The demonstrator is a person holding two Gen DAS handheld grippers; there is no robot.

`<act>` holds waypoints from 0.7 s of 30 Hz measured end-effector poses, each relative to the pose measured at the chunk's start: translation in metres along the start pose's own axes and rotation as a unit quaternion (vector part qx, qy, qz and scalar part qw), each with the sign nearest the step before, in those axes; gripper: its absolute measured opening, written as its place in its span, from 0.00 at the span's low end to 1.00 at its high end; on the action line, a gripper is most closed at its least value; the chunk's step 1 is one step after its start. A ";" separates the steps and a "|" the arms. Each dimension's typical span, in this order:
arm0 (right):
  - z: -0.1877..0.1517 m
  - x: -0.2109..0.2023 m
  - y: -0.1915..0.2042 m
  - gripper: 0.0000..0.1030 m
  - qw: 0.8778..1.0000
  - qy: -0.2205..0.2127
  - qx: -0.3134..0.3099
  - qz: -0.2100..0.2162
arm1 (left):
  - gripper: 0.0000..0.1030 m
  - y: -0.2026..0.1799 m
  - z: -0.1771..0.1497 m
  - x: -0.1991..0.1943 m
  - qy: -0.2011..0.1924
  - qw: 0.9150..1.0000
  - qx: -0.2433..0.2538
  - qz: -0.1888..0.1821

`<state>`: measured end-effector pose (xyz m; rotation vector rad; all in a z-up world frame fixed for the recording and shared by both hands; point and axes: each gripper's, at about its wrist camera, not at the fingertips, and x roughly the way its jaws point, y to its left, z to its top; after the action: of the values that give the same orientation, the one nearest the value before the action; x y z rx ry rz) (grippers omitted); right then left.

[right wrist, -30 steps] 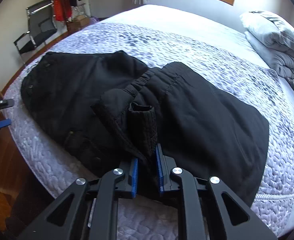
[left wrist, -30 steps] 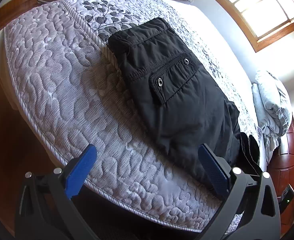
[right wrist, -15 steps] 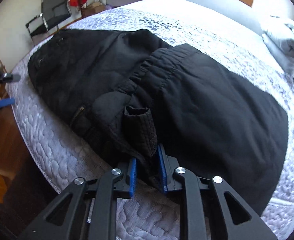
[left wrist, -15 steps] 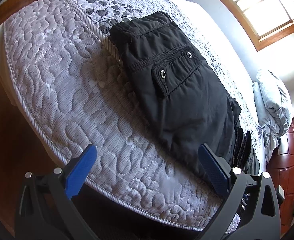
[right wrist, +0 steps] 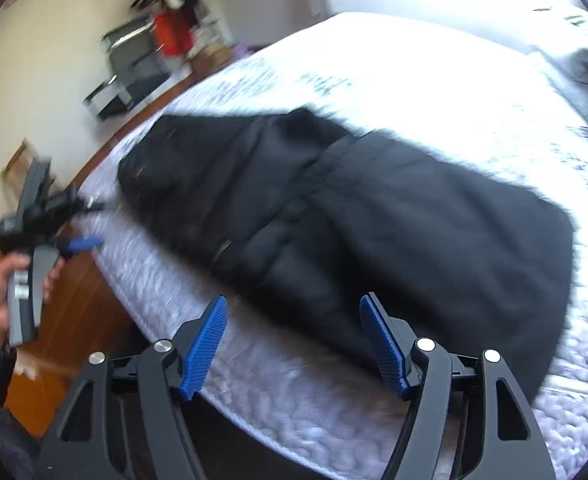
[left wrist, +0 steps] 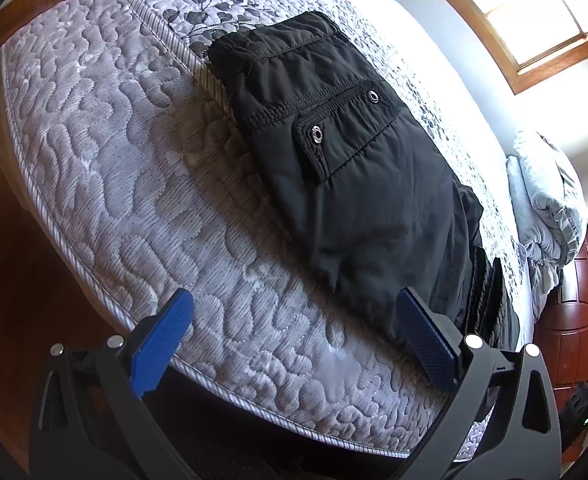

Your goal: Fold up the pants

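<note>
Pants (left wrist: 346,168) folded on mattress (left wrist: 141,184), left gripper (left wrist: 294,332) and right gripper (right wrist: 294,344) both spread apart, empty.

The setting is a bedroom in a home. A bare quilted mattress (left wrist: 141,184) lies directly ahead of the left gripper's fingers (left wrist: 161,344), with a bundled grey duvet (left wrist: 546,200) far ahead to their right, a wood-framed window (left wrist: 534,20) above it, and dark wooden furniture (left wrist: 570,320) beside the bed. Beyond the right gripper's fingers (right wrist: 205,340), to the upper left, a blurred chair (right wrist: 133,80) stands against the wall on a wooden floor (right wrist: 81,320).
</note>
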<state>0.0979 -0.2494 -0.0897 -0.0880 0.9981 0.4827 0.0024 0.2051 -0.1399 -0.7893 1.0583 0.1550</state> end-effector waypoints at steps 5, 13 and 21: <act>0.011 -0.008 -0.060 0.67 0.996 -0.015 0.080 -0.048 | 0.97 -0.006 -0.001 0.002 0.005 1.000 0.008 -0.002; 0.013 0.024 -0.109 0.96 0.984 0.021 0.168 -0.046 | 0.97 -0.010 -0.006 0.007 0.017 1.000 0.011 0.009; -0.001 0.073 -0.103 0.97 0.979 0.077 0.131 -0.133 | 0.97 -0.025 -0.011 0.017 0.031 0.999 0.030 0.012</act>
<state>0.1741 -0.3155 -0.1654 -0.0221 1.1735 0.0980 0.0150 0.1751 -0.1442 -0.7307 1.1261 0.1193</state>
